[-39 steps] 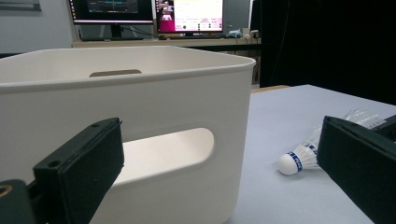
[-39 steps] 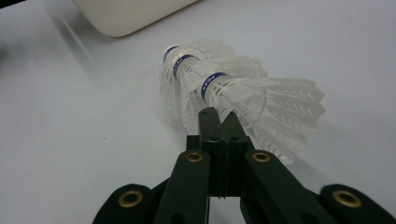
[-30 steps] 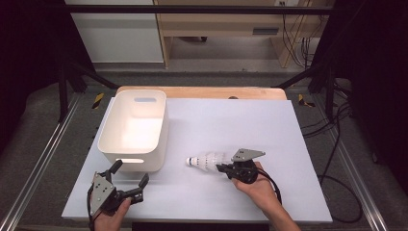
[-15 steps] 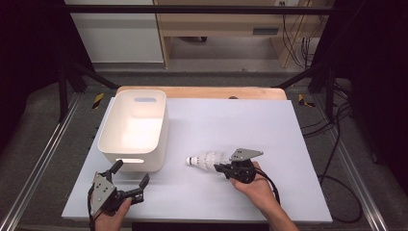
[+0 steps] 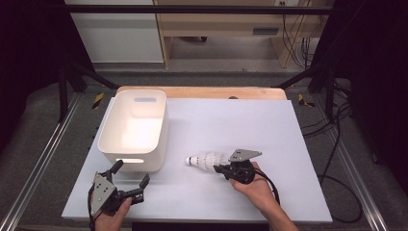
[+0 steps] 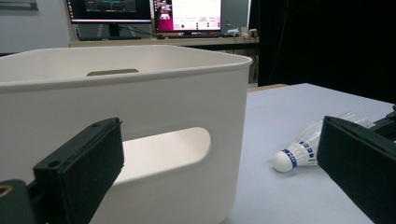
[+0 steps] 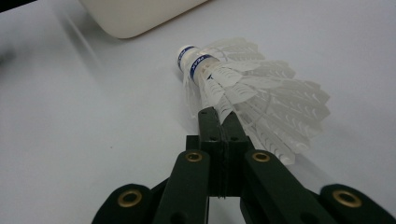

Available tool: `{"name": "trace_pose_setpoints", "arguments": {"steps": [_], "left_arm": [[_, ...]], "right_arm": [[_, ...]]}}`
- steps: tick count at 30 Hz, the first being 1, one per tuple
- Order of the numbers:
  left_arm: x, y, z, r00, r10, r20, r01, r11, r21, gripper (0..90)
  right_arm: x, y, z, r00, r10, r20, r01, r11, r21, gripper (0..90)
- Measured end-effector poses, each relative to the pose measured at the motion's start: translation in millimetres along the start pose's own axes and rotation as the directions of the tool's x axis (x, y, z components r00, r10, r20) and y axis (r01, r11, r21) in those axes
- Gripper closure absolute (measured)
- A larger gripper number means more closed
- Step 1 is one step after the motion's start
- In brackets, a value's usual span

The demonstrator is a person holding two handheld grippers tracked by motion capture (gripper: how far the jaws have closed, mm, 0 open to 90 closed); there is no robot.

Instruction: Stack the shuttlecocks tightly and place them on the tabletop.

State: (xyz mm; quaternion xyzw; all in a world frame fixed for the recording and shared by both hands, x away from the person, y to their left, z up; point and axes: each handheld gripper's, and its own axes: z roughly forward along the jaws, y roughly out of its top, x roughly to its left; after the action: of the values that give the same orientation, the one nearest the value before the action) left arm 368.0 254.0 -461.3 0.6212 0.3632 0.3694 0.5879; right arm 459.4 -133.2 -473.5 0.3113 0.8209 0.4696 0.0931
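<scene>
Now, change: the shuttlecock (image 5: pixel 206 160) sits a bit more right than before
Right gripper (image 7: pixel 219 116): low on the table (image 5: pixel 250 120), pinched tight on the feathers
Left gripper (image 5: pixel 129 179): wide apart, holding nothing, near the white bin (image 5: pixel 134 126)

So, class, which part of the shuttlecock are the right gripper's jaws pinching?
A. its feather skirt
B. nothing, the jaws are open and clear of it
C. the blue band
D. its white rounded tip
A: in the right gripper view the right gripper has its jaws closed together on the feathers of the shuttlecock, with the tip pointing away from it.
</scene>
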Motion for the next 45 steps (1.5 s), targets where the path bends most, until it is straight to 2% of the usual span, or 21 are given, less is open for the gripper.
{"name": "trace_pose_setpoints", "arguments": {"steps": [21,45], "left_arm": [[-0.3,-0.2,0.2,1.0,0.0,0.001,0.0,1.0,0.001,0.8],[-1.0,-0.2,0.7,1.0,0.001,0.005,-0.001,1.0,0.003,0.8]], "right_arm": [[1.3,-3.9,1.9,0.9996,-0.026,0.008,0.025,0.999,0.028,90.0],[3.5,-4.4,2.5,0.9995,-0.03,0.004,0.03,0.999,0.033,90.0]]}}
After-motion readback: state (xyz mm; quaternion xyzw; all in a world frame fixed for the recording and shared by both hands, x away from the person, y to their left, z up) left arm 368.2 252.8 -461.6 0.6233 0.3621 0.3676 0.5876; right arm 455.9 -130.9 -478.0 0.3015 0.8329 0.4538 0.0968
